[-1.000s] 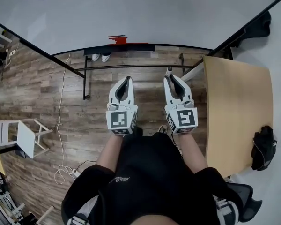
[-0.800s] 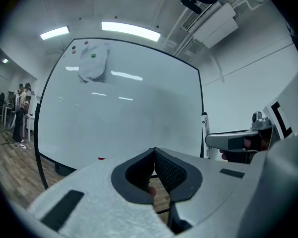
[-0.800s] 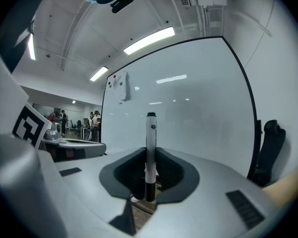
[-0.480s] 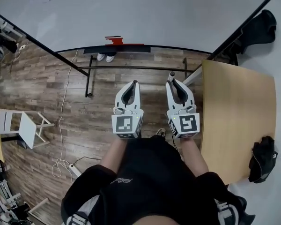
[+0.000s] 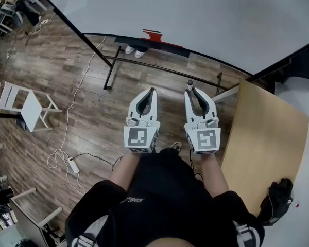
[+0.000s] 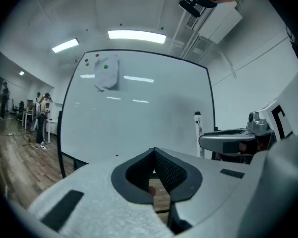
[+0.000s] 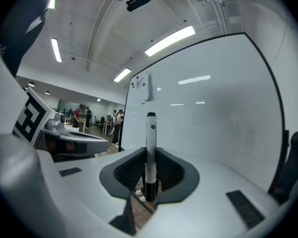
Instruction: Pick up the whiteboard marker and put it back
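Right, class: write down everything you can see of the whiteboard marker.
The whiteboard marker is a slim white barrel, plastic by its look, with small dark print, a black top and a black lower end. It stands upright, clamped at its lower half in the right hand-held gripper, its top clear above the jaws. Nothing else touches it.

Two grippers were there, left gripper (image 5: 153,90) and right gripper (image 5: 190,90), with one whiteboard marker (image 7: 150,148). One whiteboard (image 5: 206,14) stood far, one wooden table (image 5: 262,133) right, one white stool (image 5: 30,108) left, two white shoes (image 5: 130,49) beneath the board.
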### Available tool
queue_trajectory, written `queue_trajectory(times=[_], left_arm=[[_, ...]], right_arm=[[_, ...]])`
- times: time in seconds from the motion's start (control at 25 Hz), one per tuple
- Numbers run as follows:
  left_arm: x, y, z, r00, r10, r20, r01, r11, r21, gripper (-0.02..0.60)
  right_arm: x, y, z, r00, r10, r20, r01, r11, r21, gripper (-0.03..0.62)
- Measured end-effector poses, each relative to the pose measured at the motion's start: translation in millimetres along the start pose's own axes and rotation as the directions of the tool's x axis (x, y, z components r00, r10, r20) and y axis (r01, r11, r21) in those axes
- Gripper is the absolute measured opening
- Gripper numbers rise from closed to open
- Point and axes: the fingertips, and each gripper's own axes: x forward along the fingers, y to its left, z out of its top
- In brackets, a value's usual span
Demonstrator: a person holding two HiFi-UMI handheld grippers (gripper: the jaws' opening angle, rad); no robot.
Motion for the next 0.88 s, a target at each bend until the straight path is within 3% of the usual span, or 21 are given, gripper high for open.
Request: queue_trajectory(times=[0.24, 0.48, 0.68, 0.88], left_arm=[[-40.2, 81.1, -10.7, 0.993, 0.12, 0.01, -0.12, 0.993, -0.011, 0.006], [-65.2, 173.6, -5.9, 0.979, 0.201, 0.03, -0.199, 0.979, -0.05, 0.005], [-75.3, 239.6, -11.8, 0.976, 0.216, 0.022, -0.214, 0.973, -0.084, 0.006], [-71.9, 279.8, -22.1, 0.978, 0.21, -0.004, -0.209, 0.972, -0.111, 0.005]], right_arm=[[56.8, 75.7, 20.0, 0.991, 0.131, -0.014, -0.131, 0.985, -0.114, 0.055], [121.5, 145.2, 32.1, 0.978, 0.198, -0.057, -0.206, 0.959, -0.195, 0.055], [173.1, 195.5, 30.9, 0.968, 0.228, -0.107, -0.248, 0.936, -0.249, 0.055], [213.3, 223.9, 24.0, 0.957, 0.229, -0.178, -0.272, 0.922, -0.277, 0.055]])
